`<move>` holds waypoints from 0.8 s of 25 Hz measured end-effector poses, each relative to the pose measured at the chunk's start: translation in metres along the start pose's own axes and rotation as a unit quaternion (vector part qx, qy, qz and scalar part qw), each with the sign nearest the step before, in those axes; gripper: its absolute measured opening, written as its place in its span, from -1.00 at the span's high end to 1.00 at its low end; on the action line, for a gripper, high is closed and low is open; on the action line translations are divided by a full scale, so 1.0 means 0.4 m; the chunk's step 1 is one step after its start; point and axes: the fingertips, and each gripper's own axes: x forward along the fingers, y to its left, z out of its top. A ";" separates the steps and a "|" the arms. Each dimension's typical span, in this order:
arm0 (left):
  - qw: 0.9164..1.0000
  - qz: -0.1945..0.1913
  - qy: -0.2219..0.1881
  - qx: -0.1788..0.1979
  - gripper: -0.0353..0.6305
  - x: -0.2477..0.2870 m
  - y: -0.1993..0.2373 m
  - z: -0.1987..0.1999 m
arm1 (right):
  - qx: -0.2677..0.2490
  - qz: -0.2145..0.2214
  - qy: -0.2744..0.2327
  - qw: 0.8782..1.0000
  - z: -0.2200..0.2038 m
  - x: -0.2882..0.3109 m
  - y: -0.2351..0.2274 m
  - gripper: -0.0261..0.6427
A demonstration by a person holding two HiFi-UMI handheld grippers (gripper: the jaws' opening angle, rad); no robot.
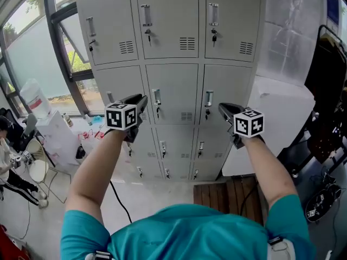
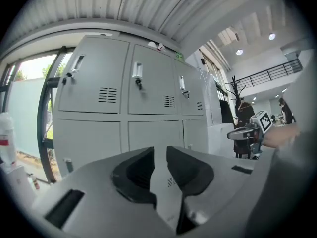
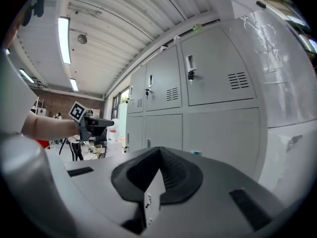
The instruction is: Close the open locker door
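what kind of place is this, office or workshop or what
Probably a workshop or lab with a staff area: a bank of grey metal lockers, a corrugated ceiling with strip lights, and loose cables on the floor.

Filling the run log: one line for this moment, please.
phase: facing lockers, no contact | left gripper: open, empty | right gripper: shut, empty | doors: none visibly open

The lockers (image 1: 173,85) are seen from above, at twelve o'clock, in the head view. Both gripper views are tilted upward at them from near; the right gripper (image 2: 237,134) is caught at three o'clock, the left gripper (image 3: 106,123) at nine.
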 end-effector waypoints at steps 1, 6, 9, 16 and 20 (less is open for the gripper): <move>1.000 0.004 0.000 -0.011 0.67 -0.034 0.039 -0.018 | -0.001 0.009 -0.001 1.000 0.007 0.034 0.031 0.95; 0.998 0.014 0.004 -0.058 0.88 -0.129 0.197 -0.094 | 0.012 0.023 -0.003 1.000 0.013 0.163 0.140 0.95; 0.996 0.005 0.006 -0.086 0.88 -0.147 0.259 -0.131 | 0.024 0.016 0.001 1.000 -0.007 0.210 0.179 0.95; 0.994 -0.027 -0.001 -0.101 0.88 -0.155 0.311 -0.135 | 0.020 -0.007 0.013 1.000 -0.020 0.248 0.206 0.95; 0.994 -0.040 -0.003 -0.101 0.88 -0.144 0.302 -0.136 | 0.018 -0.019 0.022 0.999 -0.028 0.241 0.200 0.95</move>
